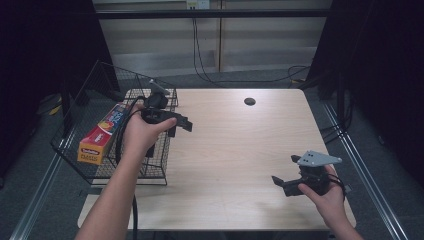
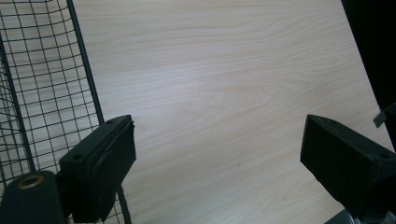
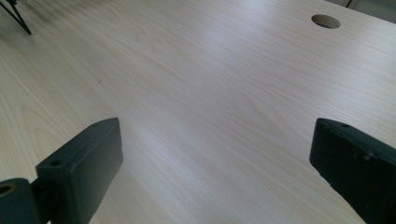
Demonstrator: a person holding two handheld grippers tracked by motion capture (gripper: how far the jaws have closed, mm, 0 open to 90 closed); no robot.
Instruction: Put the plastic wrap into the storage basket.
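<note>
A long box [image 1: 101,135] is seen lying tilted in the wire basket [image 1: 90,172], resting against its left wall, at the left edge of the bench [image 1: 240,150]. The left tool [image 1: 181,123] is held just right of the basket's upper rim, above the bench; its jaws are spread wide and nothing is gripped between them. In the left gripper view, the basket mesh [image 2: 42,84] is shown beside the left jaw, with bare wood ahead. The right tool [image 1: 283,181] is held low over the near right of the bench, well apart from the box, jaws wide and empty. A round hole [image 1: 249,101] is marked near the far edge.
</note>
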